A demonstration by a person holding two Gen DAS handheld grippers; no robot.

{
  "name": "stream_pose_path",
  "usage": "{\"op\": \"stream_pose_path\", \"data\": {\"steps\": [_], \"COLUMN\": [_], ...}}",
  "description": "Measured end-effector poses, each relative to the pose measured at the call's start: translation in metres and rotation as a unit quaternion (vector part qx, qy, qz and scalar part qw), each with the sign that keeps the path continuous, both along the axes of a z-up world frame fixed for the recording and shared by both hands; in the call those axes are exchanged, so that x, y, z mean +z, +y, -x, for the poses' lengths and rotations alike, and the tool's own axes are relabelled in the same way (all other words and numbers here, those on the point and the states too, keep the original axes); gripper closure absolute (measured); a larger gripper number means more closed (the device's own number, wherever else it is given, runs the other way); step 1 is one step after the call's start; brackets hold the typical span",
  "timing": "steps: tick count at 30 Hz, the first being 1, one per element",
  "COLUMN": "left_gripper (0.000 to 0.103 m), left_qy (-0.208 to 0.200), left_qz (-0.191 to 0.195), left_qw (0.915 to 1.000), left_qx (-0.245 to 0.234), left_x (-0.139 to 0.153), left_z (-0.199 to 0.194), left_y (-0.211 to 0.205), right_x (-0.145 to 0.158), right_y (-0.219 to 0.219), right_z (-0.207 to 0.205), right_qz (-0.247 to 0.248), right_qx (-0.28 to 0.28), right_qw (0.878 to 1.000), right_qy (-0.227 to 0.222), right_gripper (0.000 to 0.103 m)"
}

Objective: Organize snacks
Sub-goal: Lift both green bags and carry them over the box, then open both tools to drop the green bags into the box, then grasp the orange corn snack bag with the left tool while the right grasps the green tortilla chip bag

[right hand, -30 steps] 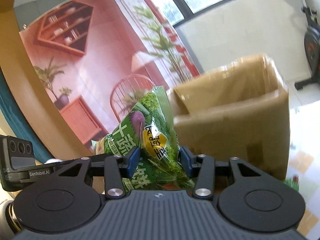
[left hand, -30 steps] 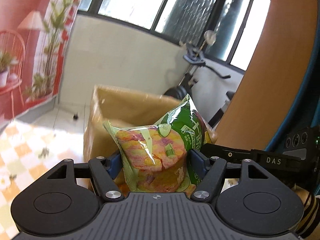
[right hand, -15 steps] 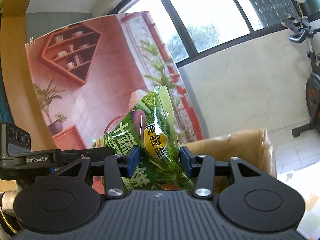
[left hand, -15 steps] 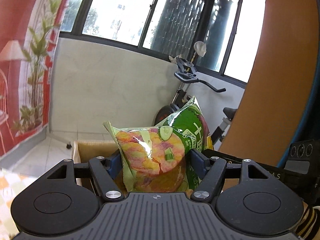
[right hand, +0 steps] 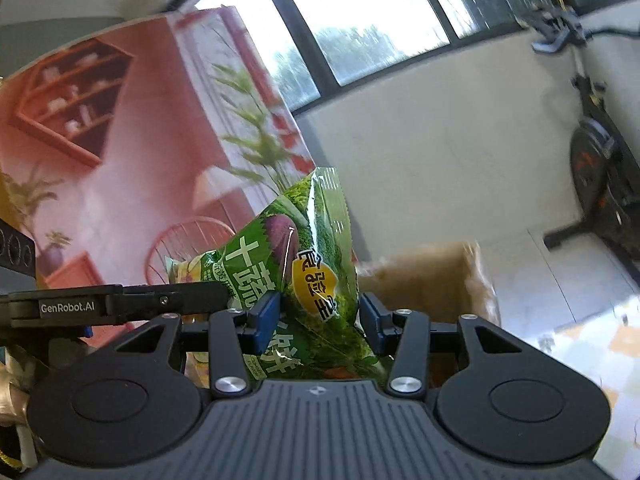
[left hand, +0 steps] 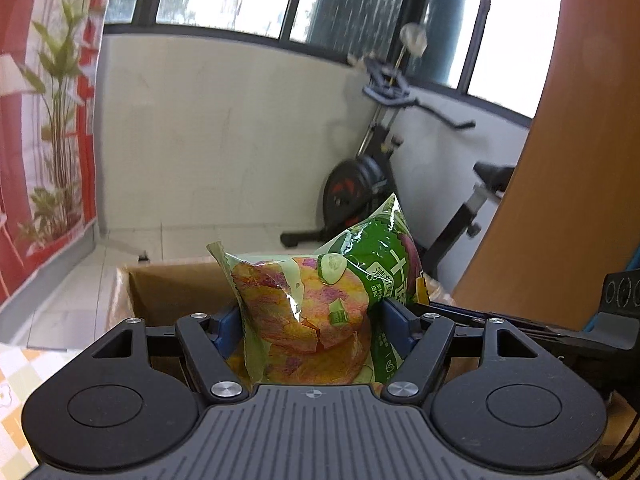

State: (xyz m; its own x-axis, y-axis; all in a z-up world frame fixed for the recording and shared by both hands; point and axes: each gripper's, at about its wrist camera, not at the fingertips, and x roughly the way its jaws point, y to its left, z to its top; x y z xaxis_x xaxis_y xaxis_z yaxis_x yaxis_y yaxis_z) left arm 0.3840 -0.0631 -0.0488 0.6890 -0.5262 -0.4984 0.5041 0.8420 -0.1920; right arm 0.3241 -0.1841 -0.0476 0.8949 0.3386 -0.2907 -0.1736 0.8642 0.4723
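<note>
An open brown cardboard box (left hand: 172, 288) is seen ahead of and below both tools; a pale-green crisp packet (left hand: 304, 320) is clamped upright by the left gripper (left hand: 312, 316); a dark-green snack packet (right hand: 316, 280) is pinched by the right gripper (right hand: 318, 316).

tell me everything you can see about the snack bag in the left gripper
The snack bag is a puffed, glossy plastic pouch, its near face clear so round orange, yellow and purple crackers show through, with cucumber slices printed on it. The far side is green with white lettering. It stands roughly upright, its crimped top corner pointing up and left. The left gripper has its jaws closed on the bag's sides, blue pads pressing in. It is held in front of an open cardboard box. Its bottom edge is hidden behind the gripper body.
</note>
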Motion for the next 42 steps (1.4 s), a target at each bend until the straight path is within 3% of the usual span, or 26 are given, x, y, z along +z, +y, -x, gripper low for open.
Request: {"op": "stream_pose_path", "data": {"steps": [5, 11, 16, 31, 42], "left_gripper": [0.027, 0.023, 0.023, 0.023, 0.023], "left_qy": [0.017, 0.019, 0.006, -0.016, -0.003], "left_qz": [-0.02, -0.044, -0.052, -0.03, -0.01], "left_qw": [0.9995, 0.9984, 0.997, 0.9915, 0.9856], "left_qx": [0.015, 0.03, 0.056, 0.126, 0.169], "left_x": [-0.015, -0.014, -0.004, 0.01, -0.019], "left_z": [-0.002, 0.007, 0.014, 0.07, 0.119], "left_y": [0.005, 0.017, 0.028, 0.089, 0.121], "right_x": [-0.02, -0.025, -0.024, -0.016, -0.025], "right_y": [-0.002, 0.017, 0.027, 0.028, 0.025], "right_z": [-0.006, -0.005, 0.005, 0.064, 0.112], "right_qz": [0.004, 0.052, 0.063, 0.082, 0.1], "right_qx": [-0.002, 0.003, -0.007, -0.062, -0.075], "right_qw": [0.999, 0.997, 0.996, 0.994, 0.992], "right_qy": [0.038, 0.055, 0.057, 0.029, 0.016], "right_gripper": [0.056, 0.053, 0.052, 0.052, 0.052]}}
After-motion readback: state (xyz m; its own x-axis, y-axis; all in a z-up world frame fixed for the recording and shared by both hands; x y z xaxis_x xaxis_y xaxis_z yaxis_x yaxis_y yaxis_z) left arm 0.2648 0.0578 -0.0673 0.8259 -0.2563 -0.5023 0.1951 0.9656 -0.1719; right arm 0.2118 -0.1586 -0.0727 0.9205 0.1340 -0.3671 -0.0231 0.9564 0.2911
